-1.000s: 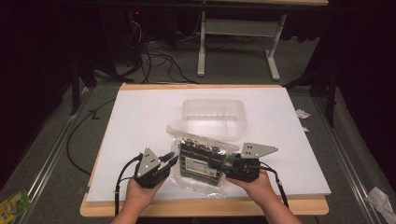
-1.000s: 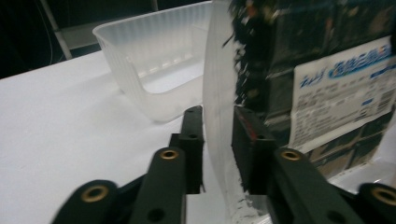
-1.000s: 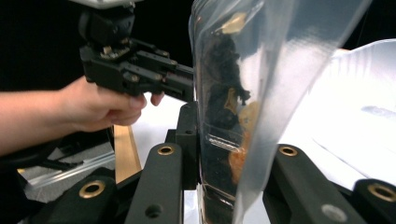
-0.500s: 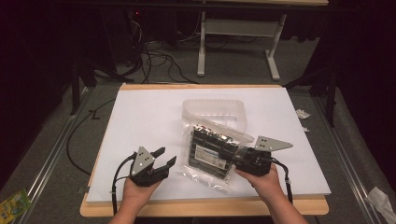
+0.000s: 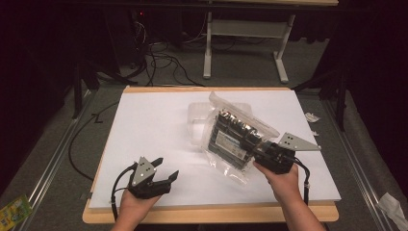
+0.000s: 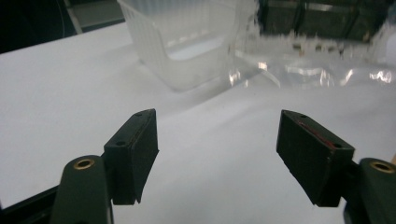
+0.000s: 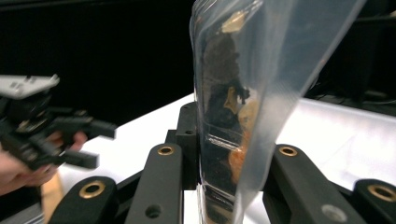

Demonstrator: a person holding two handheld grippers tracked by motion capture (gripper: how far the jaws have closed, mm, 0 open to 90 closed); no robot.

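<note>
A clear plastic bag [image 5: 235,137] with dark packets inside is lifted off the white table and tilted, its top toward the far side. My right gripper [image 5: 260,156] is shut on its lower right edge; in the right gripper view the bag [image 7: 233,107] stands upright, pinched between the jaws. My left gripper [image 5: 166,171] is open near the table's front left, with nothing between its fingers [image 6: 133,154]. A clear plastic tub [image 5: 202,118] sits behind the bag, partly hidden by it; the tub [image 6: 187,42] lies ahead of the left gripper.
The white sheet [image 5: 144,125] covers a wooden board whose front edge [image 5: 207,214] runs just behind my hands. Cables [image 5: 159,62] and a white table frame [image 5: 240,43] lie on the dark floor beyond. Scraps [image 5: 392,204] lie on the floor at the right.
My right gripper has lifted the bag and carried it right and away from the left gripper, tilting it upright. The left gripper let go of the bag and drew back toward the front left.
</note>
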